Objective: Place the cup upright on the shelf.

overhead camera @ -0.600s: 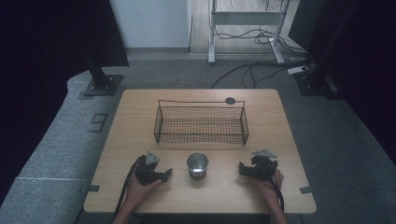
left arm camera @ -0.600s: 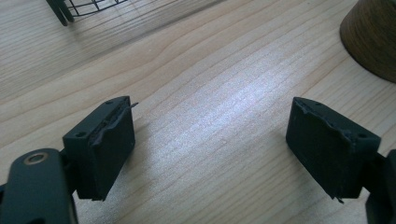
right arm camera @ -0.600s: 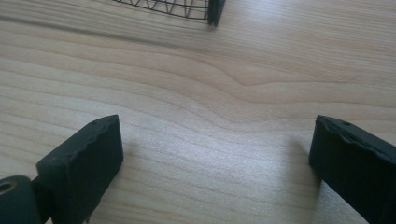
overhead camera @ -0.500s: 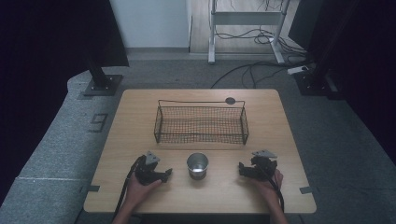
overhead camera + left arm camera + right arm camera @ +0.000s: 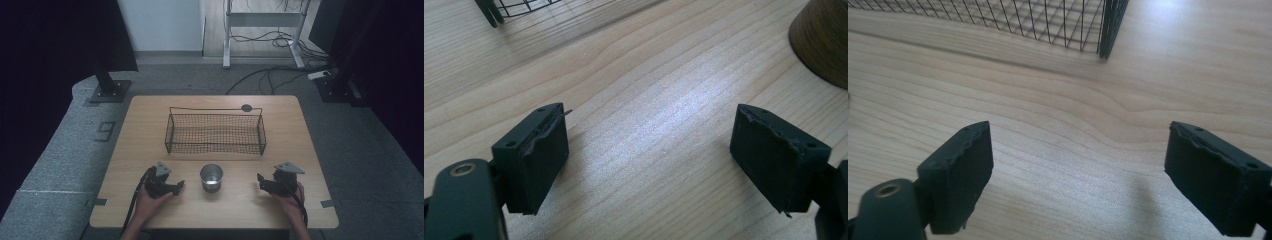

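Two black tongs rest low on the light wooden table point(image 5: 300, 130), jaws spread and empty: my left gripper point(image 5: 176, 187) and right gripper point(image 5: 261, 181) flank the small shiny metal cup point(image 5: 211, 176), which stands upright between them, near the black wire-mesh basket point(image 5: 215, 134), reachable from either side.

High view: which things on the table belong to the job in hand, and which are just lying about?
In the job:
metal cup, standing between both tools
left tool, open
right tool, open
wire basket, probably

Lying about:
small dark disc behind the basket
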Motion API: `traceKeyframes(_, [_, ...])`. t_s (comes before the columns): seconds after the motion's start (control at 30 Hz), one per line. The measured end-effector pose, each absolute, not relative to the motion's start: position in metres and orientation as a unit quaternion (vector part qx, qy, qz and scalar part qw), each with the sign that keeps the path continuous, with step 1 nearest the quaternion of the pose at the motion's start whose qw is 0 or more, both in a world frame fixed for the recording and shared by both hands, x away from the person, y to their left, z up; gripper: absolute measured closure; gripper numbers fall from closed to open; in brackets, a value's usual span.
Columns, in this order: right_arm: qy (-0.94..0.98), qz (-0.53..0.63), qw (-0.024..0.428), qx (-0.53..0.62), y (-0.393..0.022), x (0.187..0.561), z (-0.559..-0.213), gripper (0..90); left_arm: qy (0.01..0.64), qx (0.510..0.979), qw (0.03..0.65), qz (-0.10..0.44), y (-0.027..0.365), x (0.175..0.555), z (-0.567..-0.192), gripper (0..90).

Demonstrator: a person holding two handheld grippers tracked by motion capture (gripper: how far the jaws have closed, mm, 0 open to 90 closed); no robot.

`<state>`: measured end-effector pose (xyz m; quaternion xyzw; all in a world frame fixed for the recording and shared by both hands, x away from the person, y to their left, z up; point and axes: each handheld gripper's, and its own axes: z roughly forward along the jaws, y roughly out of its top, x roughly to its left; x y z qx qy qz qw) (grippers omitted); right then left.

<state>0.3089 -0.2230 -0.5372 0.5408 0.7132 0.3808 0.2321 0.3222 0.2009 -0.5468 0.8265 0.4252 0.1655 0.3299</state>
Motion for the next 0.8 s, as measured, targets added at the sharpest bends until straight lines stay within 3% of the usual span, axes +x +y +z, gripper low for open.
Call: traceKeyframes(0.8, [0.735, 0.450, 0.224, 0.455, -0.176, 0.286, -0.495, 14.5, 0.426, 0.826, 0.330, 0.166, 0.201, 0.322, -0.547, 15.7])
